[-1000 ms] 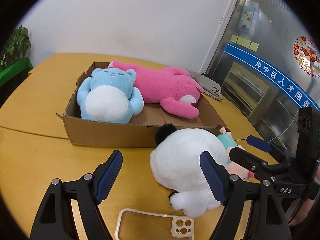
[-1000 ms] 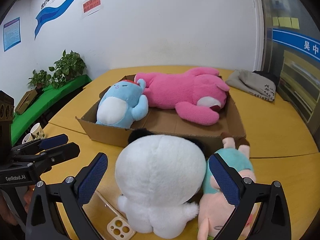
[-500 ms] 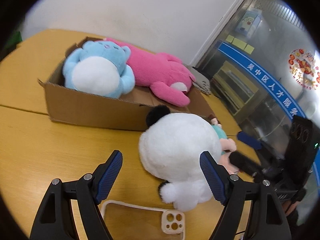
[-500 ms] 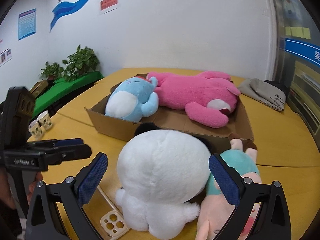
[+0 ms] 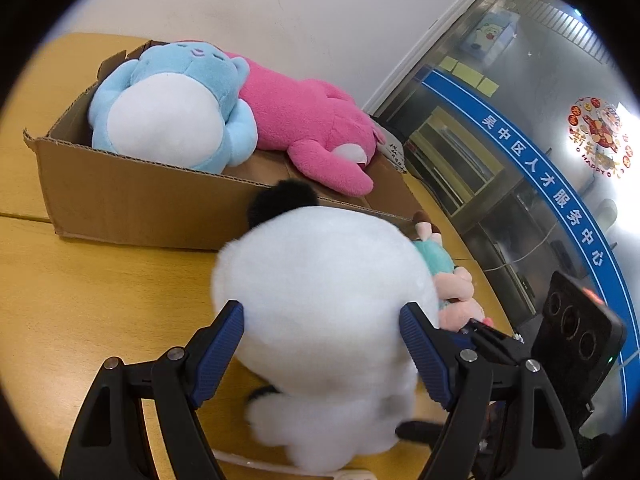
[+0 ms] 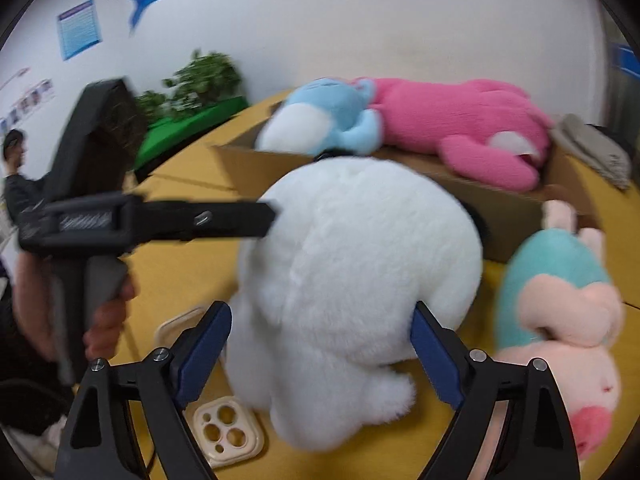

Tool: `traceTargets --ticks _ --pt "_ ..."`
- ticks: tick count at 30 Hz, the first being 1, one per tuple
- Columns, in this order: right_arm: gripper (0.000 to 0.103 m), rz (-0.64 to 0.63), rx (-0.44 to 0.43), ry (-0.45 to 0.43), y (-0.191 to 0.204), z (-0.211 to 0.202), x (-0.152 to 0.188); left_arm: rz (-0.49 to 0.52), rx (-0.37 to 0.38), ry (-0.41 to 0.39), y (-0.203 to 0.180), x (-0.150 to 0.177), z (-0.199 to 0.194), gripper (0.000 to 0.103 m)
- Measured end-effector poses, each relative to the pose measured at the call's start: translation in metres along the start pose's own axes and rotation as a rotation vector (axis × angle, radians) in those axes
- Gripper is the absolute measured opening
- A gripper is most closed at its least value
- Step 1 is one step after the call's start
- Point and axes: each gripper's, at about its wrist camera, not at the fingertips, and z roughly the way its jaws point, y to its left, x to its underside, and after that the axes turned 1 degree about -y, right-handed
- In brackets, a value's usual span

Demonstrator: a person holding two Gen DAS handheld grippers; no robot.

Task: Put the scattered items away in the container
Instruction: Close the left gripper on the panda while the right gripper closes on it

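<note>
A big white plush (image 5: 320,280) with black ears lies on the yellow table in front of the cardboard box (image 5: 120,196). My left gripper (image 5: 322,354) straddles it, open, its blue pads at the fur on both flanks. My right gripper (image 6: 320,356) also straddles the white plush (image 6: 352,260); its jaws are closing and the pads are just at the fur. A teal and pink doll (image 6: 560,300) lies to the right. A cream phone case (image 6: 228,436) lies partly under the plush. The box (image 6: 512,208) holds a blue plush (image 5: 172,116) and a pink plush (image 5: 312,120).
A hand (image 6: 108,320) holds the left gripper, whose finger reaches the plush's left side. A grey cloth (image 6: 592,152) lies behind the box. Green plants (image 6: 204,76) and a person (image 6: 12,160) are far left. A glass cabinet (image 5: 500,160) stands right.
Both grippers have come down and forward, so the white plush now sits between each pair of fingers. The right jaws have narrowed a little. The plush lies where it did.
</note>
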Motion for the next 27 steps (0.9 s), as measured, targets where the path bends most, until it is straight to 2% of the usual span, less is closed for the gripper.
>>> traceTargets --ticks 2,7,9,11,13,14,15,19,22,24,27 --pt "0.09 0.006 -0.01 -0.008 -0.001 -0.001 0.002 0.031 -0.008 -0.007 0.003 -0.001 -0.009 0.08" --pt "0.091 0.227 0.031 -0.075 -0.047 -0.005 -0.01 0.054 -0.023 -0.005 0.017 -0.014 -0.014 0.08" --pt "0.092 0.282 0.008 -0.076 -0.06 0.004 -0.017 0.054 0.009 0.03 0.022 -0.02 -0.001 0.08" --pt "0.093 0.322 -0.023 -0.07 -0.066 0.013 -0.023 0.002 0.068 0.051 0.034 -0.025 0.014 0.08" --pt "0.089 0.356 -0.053 -0.062 -0.071 0.022 -0.029 -0.038 0.11 0.046 0.041 -0.027 0.018 0.079" --pt "0.083 0.356 -0.064 -0.061 -0.071 0.023 -0.029 -0.042 0.129 0.044 0.042 -0.026 0.019 0.077" --pt "0.078 0.351 -0.073 -0.061 -0.07 0.024 -0.028 -0.043 0.14 0.05 0.042 -0.024 0.019 0.069" --pt "0.071 0.374 -0.124 -0.058 -0.072 0.017 -0.022 -0.052 0.164 0.051 0.037 -0.013 0.009 0.061" --pt "0.075 0.381 -0.144 -0.048 -0.074 0.007 -0.022 -0.04 0.157 0.043 0.028 -0.006 -0.003 0.061" --pt "0.088 0.377 -0.141 -0.046 -0.076 0.002 -0.024 -0.04 0.147 0.042 0.027 -0.006 -0.005 0.061" --pt "0.089 0.38 -0.127 -0.021 -0.083 0.007 -0.027 -0.028 0.124 0.048 0.026 -0.01 0.0 0.069"
